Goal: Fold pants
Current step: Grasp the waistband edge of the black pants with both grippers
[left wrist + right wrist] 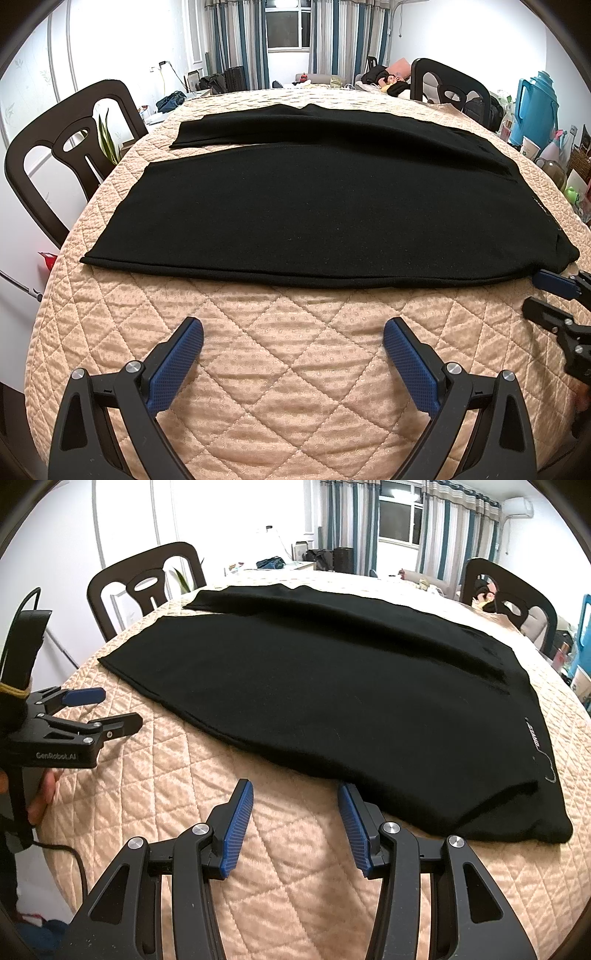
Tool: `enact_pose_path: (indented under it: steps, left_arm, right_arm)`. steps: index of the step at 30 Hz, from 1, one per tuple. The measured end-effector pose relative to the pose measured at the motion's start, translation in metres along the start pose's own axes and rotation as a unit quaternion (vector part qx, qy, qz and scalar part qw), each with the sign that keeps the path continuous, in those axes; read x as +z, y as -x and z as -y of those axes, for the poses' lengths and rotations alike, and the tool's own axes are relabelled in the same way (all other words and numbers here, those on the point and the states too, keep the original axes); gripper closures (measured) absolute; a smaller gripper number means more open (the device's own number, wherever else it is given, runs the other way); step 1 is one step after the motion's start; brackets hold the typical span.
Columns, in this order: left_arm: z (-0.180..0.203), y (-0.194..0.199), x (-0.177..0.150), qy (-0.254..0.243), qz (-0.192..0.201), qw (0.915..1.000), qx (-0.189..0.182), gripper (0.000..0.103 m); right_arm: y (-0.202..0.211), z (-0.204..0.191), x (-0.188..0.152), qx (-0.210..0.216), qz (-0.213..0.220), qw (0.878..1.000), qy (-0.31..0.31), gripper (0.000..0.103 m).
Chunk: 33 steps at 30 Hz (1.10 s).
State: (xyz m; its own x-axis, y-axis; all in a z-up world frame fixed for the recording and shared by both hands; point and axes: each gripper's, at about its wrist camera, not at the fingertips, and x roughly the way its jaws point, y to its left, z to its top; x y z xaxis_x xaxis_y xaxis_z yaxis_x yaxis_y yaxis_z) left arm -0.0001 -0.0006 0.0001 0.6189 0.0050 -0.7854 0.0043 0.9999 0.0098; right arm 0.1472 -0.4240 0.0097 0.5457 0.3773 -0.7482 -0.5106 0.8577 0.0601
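My left gripper (293, 343) hovers with its jaws spread wide over the near edge of the table. My right gripper (295, 805) sits to its right, jaws parted too, gripping nothing. Fingers (42, 794) wrap the left handle.

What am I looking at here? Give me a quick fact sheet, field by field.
Garment: black pants, spread flat, legs apart, unfolded
Surface: quilted peach table cover
Left gripper: open, over bare cover, short of the pants
Right gripper: open, at the pants' near edge
Seating: dark chair behind the table
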Motion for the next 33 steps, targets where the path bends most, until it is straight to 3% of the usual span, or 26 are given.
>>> enact_pose_path:
  steps: [7, 11, 15, 19, 23, 27, 33]
  left_arm:
    - [-0.007, -0.001, 0.005, 0.006, -0.001, 0.9998, -0.020, 0.003]
    - [-0.035, 0.006, 0.004, 0.067, 0.013, 0.9970, -0.035, 0.004]
    - [-0.066, 0.004, 0.007, 0.124, 0.017, 0.9914, -0.037, 0.004]
    - [-0.089, 0.002, 0.009, 0.174, 0.024, 0.9823, -0.063, 0.005]
    - [-0.099, -0.006, 0.018, 0.201, 0.034, 0.9767, -0.067, 0.006]
    - [-0.102, -0.013, 0.027, 0.207, 0.039, 0.9761, -0.053, 0.013]
    - [-0.110, -0.017, 0.034, 0.211, 0.047, 0.9762, -0.018, 0.044]
  right_arm:
    - [0.019, 0.039, -0.012, -0.014, 0.010, 0.997, -0.077, 0.054]
    - [0.032, 0.074, -0.022, -0.021, 0.019, 0.989, -0.143, 0.054]
    - [0.039, 0.110, -0.032, -0.027, 0.029, 0.974, -0.221, 0.054]
    - [0.045, 0.138, -0.042, 0.008, 0.053, 0.952, -0.302, 0.054]
    - [0.048, 0.152, -0.045, 0.001, 0.072, 0.936, -0.344, 0.054]
    - [0.044, 0.167, -0.045, 0.017, 0.092, 0.922, -0.375, 0.054]
    - [0.041, 0.183, -0.042, 0.004, 0.112, 0.905, -0.411, 0.054]
